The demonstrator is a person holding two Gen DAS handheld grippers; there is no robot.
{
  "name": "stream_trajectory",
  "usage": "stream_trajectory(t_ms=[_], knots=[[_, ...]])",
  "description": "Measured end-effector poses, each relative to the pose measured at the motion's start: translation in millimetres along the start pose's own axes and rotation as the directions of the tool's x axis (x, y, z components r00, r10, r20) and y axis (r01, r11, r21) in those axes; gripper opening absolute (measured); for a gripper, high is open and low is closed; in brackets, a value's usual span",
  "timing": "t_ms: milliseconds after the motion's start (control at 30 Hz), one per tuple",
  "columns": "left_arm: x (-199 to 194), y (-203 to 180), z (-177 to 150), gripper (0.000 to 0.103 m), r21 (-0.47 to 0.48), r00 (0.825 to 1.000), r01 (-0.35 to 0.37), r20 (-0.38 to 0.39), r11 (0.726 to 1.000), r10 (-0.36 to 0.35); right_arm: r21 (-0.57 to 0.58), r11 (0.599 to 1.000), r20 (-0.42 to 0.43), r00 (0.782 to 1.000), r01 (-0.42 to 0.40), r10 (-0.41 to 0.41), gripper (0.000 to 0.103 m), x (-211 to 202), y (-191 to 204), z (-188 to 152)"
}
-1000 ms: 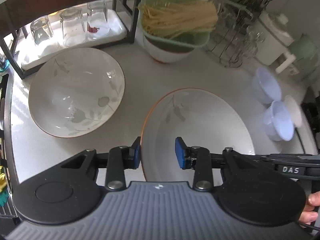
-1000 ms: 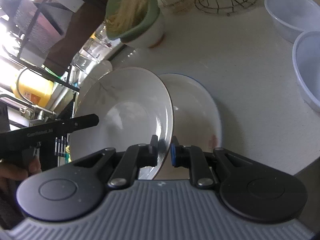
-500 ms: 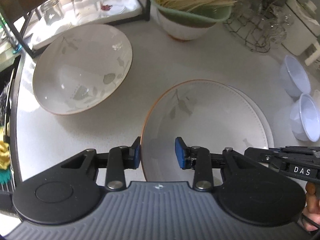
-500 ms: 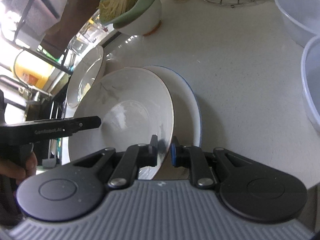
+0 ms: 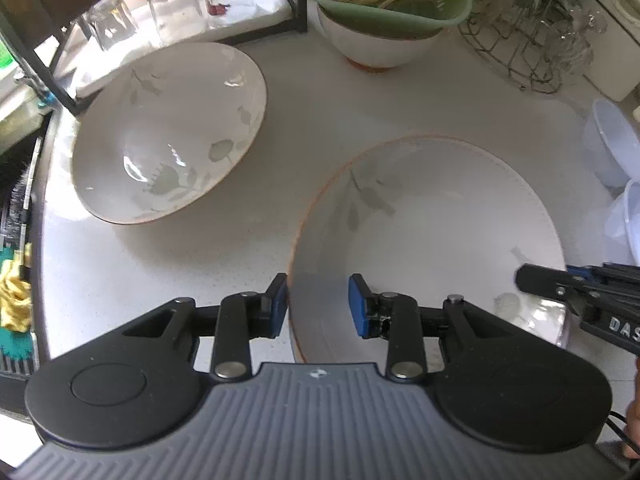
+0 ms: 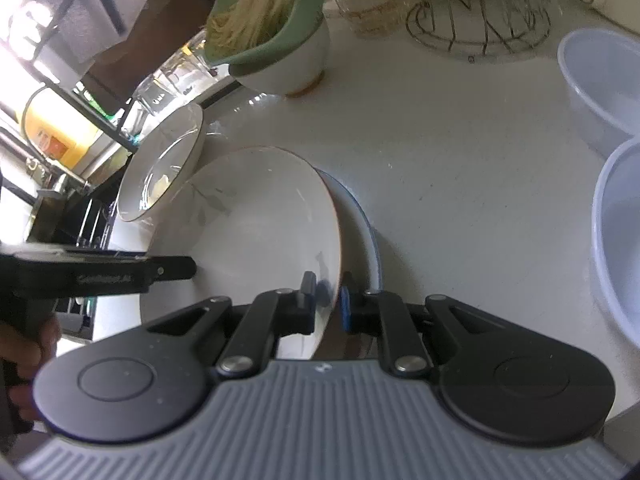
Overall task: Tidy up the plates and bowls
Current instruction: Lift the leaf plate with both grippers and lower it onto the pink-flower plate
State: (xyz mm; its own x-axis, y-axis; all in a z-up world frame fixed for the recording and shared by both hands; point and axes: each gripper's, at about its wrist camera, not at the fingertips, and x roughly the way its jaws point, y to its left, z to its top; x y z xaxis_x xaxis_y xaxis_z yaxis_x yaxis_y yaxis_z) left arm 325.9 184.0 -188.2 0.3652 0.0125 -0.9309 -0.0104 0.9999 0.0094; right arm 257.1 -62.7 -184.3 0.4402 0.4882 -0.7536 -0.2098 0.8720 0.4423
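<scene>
A white leaf-patterned bowl (image 5: 432,236) with an orange rim is held tilted just above the counter. My right gripper (image 6: 326,300) is shut on its near rim (image 6: 264,232). My left gripper (image 5: 318,304) is open, its pads on either side of the bowl's left rim without pinching it. A blue-rimmed plate (image 6: 360,232) lies flat under the held bowl. A second leaf-patterned bowl (image 5: 168,144) rests on the counter to the left, also seen in the right wrist view (image 6: 160,168).
A white bowl with a green noodle strainer (image 5: 380,12) stands at the back. Upturned glasses (image 5: 172,12) sit on a black rack tray at back left. A wire rack (image 5: 524,40) is at back right. Clear plastic bowls (image 6: 608,92) sit at the right.
The held bowl has come down and tilted lower over the blue-rimmed plate. Both grippers moved closer to the counter; the left stays open around the rim.
</scene>
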Motion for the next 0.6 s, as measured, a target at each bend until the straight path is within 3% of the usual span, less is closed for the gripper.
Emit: stream_trajectory(t_ms=[467,600], knots=[[-22,14,-21,0.038,-0.167,0.999,0.029,0.047,0.985,-0.022,-0.071,0.997,0.064,0.998,0.025,-0.020,0.010,-17,-5,-3],[-41,9,-24,0.038,-0.183,0.997,0.026,0.080,0.983,-0.012,-0.095,0.995,0.101,0.994,0.039,-0.030,0.014,-31,-5,-4]])
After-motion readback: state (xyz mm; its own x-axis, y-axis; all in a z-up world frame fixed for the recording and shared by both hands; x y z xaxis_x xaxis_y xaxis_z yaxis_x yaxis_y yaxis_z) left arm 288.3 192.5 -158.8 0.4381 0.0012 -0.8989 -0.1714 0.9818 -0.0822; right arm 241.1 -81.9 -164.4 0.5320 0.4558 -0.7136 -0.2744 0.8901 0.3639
